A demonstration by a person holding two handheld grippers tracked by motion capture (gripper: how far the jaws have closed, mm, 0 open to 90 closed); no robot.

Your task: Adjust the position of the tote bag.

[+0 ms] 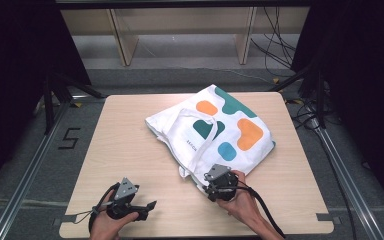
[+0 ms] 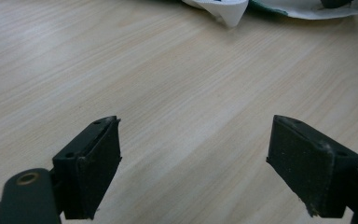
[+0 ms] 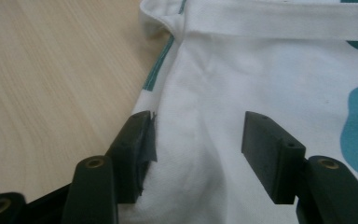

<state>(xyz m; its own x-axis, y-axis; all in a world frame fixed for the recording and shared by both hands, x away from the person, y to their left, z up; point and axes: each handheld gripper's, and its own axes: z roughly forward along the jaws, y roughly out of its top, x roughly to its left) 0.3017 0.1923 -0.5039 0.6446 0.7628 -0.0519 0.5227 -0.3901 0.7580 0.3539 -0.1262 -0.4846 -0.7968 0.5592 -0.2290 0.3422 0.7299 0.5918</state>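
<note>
One tote bag [image 1: 215, 130], two claws [image 1: 207, 186].

Matt white cloth tote bag [image 1: 215, 131] lies on a smooth, pale wood-grain table [image 1: 125, 150]

The high camera sits above my side of the counter [image 1: 130, 145], looking forward and down, far enough back to take in the whole top and the floor beyond. The camera on my left gripper [image 2: 193, 158] rides low and close to the wood, facing across it toward the edge of the tote bag [image 2: 233, 9]. The camera on my right gripper [image 3: 196, 149] looks along its jaws from very near, straight onto the bag's white cloth and strap. All three share the bag's near edge and the counter beside it.
</note>
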